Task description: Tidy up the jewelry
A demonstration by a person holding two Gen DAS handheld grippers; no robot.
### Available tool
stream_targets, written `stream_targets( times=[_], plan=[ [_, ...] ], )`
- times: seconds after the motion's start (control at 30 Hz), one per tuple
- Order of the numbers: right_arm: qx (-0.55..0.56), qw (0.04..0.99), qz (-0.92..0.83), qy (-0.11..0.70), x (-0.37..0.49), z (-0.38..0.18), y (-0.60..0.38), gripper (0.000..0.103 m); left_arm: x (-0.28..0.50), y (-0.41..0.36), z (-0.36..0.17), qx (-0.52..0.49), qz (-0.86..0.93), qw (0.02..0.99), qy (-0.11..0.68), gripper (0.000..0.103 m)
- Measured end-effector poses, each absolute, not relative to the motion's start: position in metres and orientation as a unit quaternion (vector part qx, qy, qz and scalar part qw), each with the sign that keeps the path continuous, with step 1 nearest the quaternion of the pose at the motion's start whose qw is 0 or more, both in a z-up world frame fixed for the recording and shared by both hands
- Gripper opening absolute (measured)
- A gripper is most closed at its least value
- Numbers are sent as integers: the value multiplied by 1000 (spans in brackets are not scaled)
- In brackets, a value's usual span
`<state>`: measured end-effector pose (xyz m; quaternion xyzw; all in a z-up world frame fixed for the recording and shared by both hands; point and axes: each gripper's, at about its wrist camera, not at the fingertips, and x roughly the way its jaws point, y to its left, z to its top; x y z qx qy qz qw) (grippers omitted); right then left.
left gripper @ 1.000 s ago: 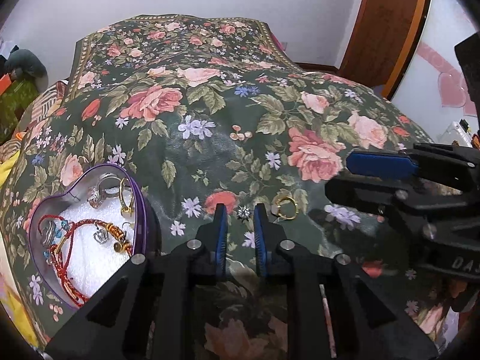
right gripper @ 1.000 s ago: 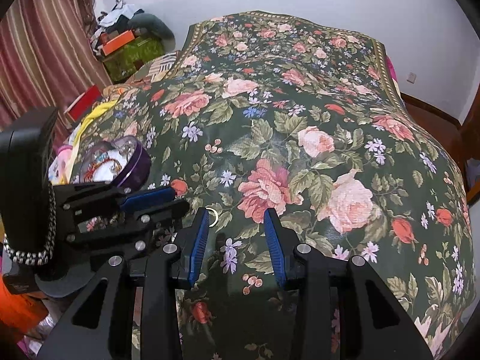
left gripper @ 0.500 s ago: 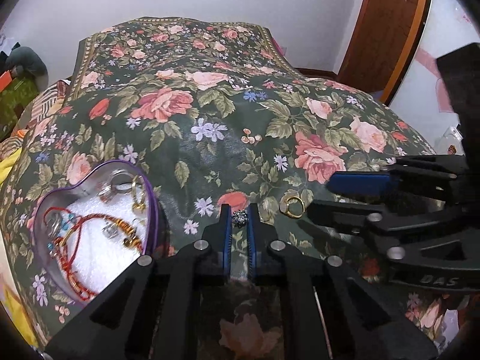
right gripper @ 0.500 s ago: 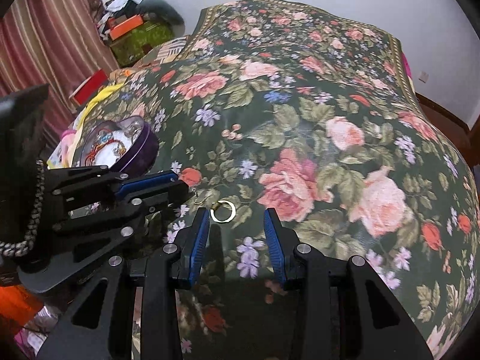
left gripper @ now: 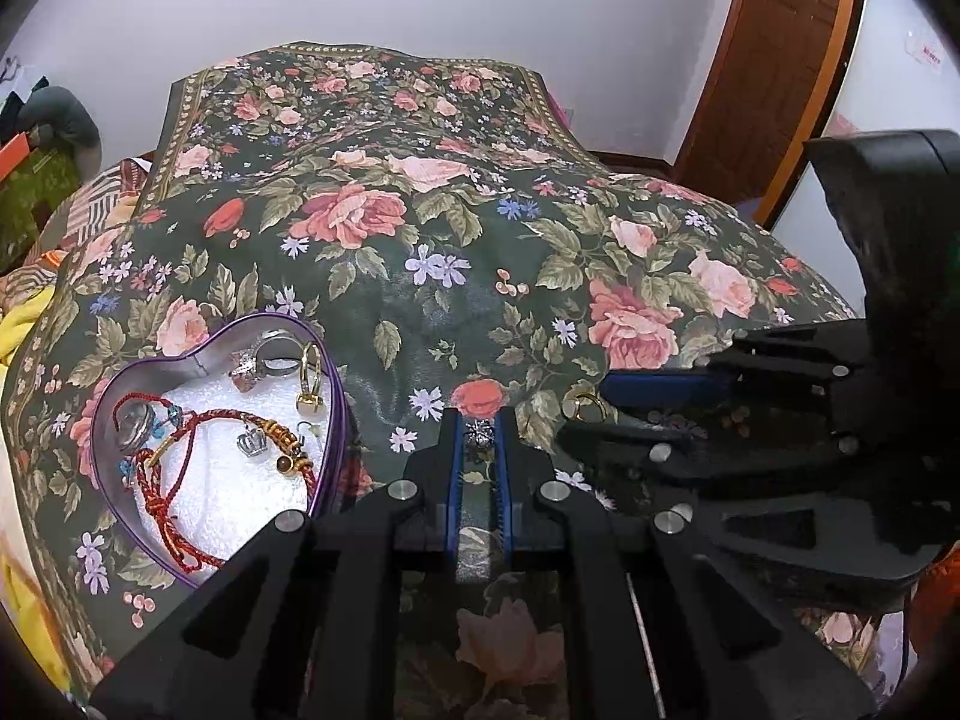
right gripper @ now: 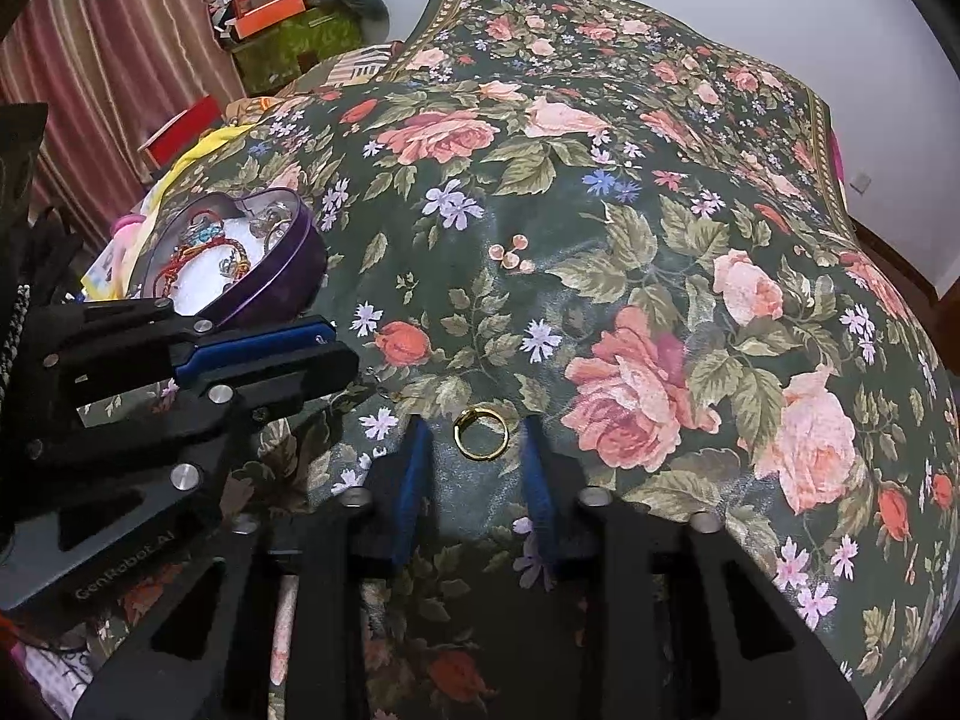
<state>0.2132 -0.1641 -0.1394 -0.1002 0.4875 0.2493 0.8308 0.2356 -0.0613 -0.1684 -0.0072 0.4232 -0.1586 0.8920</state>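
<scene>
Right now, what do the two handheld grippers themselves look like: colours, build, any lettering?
Both are matte black plastic with angular cut-out frames and round silver bolt heads. The left gripper and right gripper each have two fingers lined with blue ribbed pads. White lettering on the left one's side seems to read "GenRobot.AI". No sleeves or cables show.

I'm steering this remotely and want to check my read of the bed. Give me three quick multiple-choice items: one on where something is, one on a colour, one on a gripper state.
1. Where is the gold ring?
A. inside the heart-shaped tin
B. on the bedspread between the right gripper's open fingers
C. held by the left gripper

2. What colour is the outside of the heart-shaped tin?
A. purple
B. green
C. white

3. What is the left gripper doing?
A. wide open
B. shut on nothing
C. shut on the small silver charm

Answers: 1 B, the ring lies on the bedspread between the pads of the right gripper. 2 A, its wall is purple. 3 C, the charm sits pinched at the tips.
</scene>
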Motion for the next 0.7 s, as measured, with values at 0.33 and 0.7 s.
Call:
stream_targets(
  times=[0.33,0.7],
  plan=[
    [-95,838,249,477,210,-135,-166,7,231,-61,-160,-9,-157,896,415,8],
    [-86,858,246,443,198,-111,-173,7,211,-59,-125,-8,-159,912,377,8]
  ],
)
